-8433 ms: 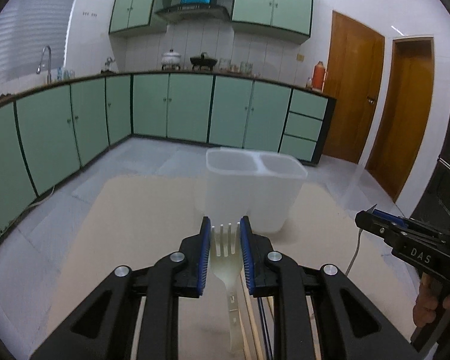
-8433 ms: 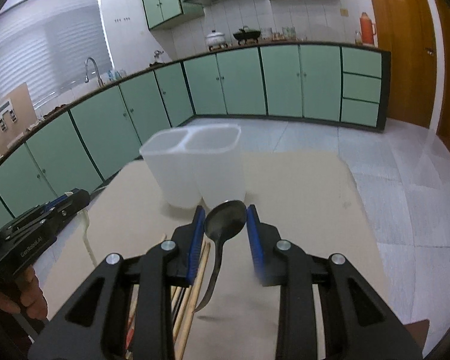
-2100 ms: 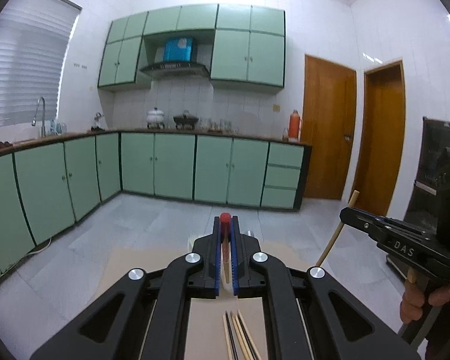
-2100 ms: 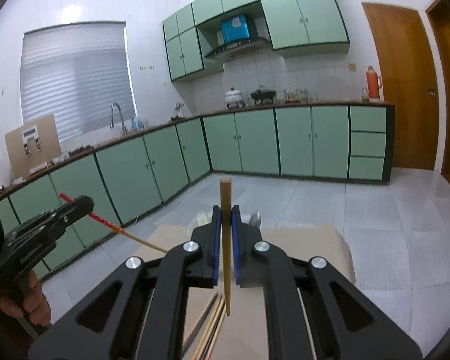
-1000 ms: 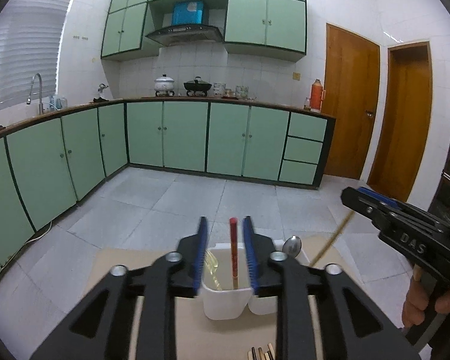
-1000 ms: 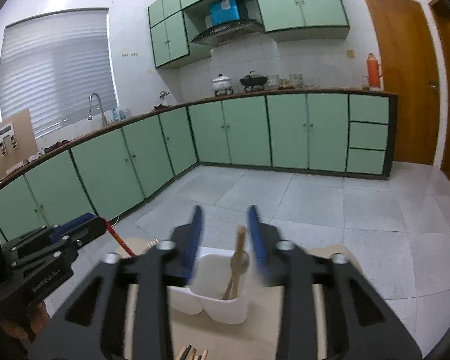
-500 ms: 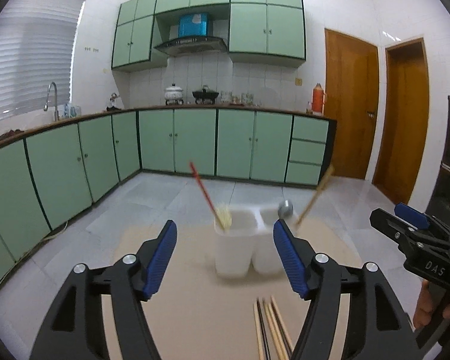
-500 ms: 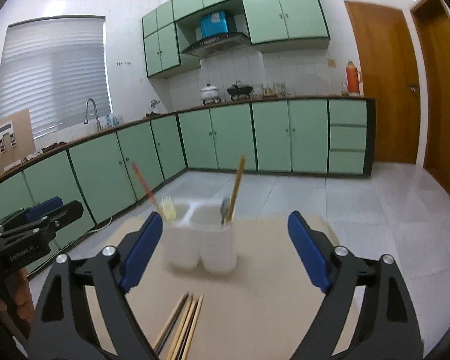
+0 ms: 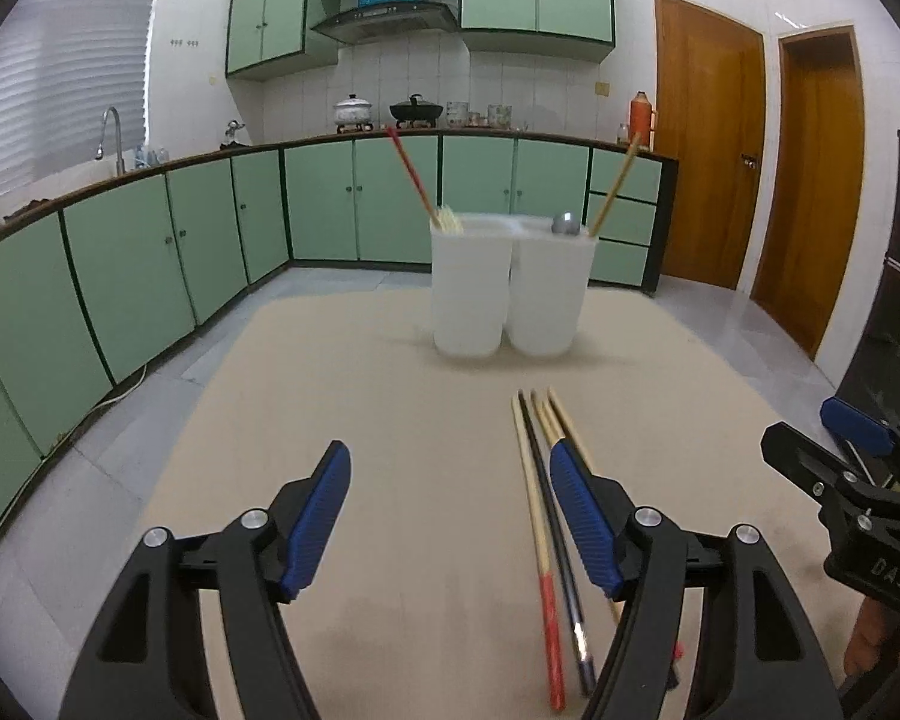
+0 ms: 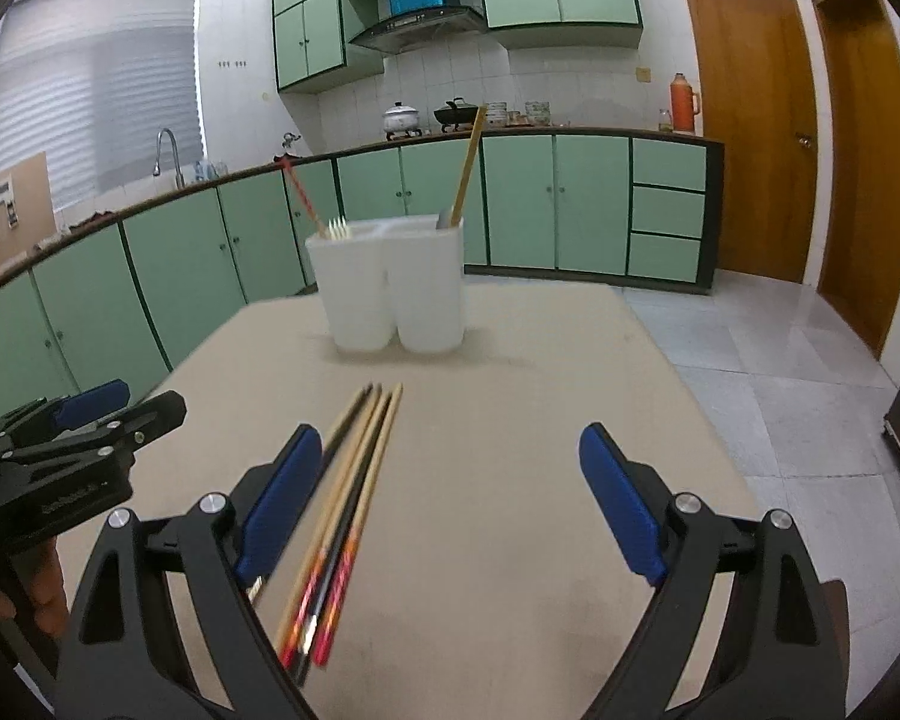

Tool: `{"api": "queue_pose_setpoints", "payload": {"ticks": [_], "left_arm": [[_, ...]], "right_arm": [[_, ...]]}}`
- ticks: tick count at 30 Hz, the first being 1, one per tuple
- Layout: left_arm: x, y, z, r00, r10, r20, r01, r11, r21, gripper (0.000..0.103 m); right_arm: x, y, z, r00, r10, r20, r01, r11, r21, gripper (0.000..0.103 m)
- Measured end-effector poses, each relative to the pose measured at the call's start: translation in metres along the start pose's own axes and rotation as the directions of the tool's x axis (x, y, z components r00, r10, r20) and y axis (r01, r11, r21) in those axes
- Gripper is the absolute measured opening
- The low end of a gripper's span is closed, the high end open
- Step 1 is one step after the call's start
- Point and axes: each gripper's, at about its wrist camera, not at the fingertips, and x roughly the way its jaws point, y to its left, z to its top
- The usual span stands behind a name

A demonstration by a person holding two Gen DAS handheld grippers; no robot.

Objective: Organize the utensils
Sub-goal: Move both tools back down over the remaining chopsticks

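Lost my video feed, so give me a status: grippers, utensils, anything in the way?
Left gripper and right gripper open, empty. White holder has a chopstick, fork, spoon. Loose chopsticks on the table. Path clear.

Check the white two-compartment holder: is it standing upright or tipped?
Upright. The white holder stands on its base on the table, rim level, with a red-ended chopstick and a wooden chopstick leaning out of its top.

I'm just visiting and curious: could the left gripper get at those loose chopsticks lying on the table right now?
Probably yes. The left gripper is open and empty, and the chopsticks lie flat on the table just beside its right finger. Nothing lies across them; it would only need to shift right and come down.
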Motion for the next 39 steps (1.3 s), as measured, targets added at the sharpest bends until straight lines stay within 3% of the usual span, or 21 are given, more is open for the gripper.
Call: {"api": "queue_pose_setpoints", "payload": {"ticks": [6, 17, 27, 39], "left_arm": [[-0.002, -0.004, -0.035, 1.000, 0.003, -0.016, -0.003, 1.000, 0.019, 0.068], [-0.007, -0.002, -0.047, 0.999, 0.009, -0.037, -0.008, 1.000, 0.022, 0.068], [-0.008, 0.000, -0.054, 0.998, -0.011, -0.068, 0.012, 1.000, 0.016, 0.068], [-0.004, 0.006, -0.055, 0.996, -0.016, -0.085, 0.014, 1.000, -0.018, 0.068]], "right_arm": [[0.001, 0.008, -0.034, 0.998, -0.002, -0.055, 0.003, 1.000, 0.026, 0.073], [0.005, 0.023, -0.057, 0.992, 0.018, -0.128, -0.023, 0.999, -0.036, 0.054], [0.009, 0.034, -0.068, 0.982, 0.035, -0.188, -0.051, 0.995, -0.083, 0.049], [0.013, 0.045, -0.071, 0.980, 0.030, -0.198, -0.057, 0.990, -0.132, 0.042]]}}
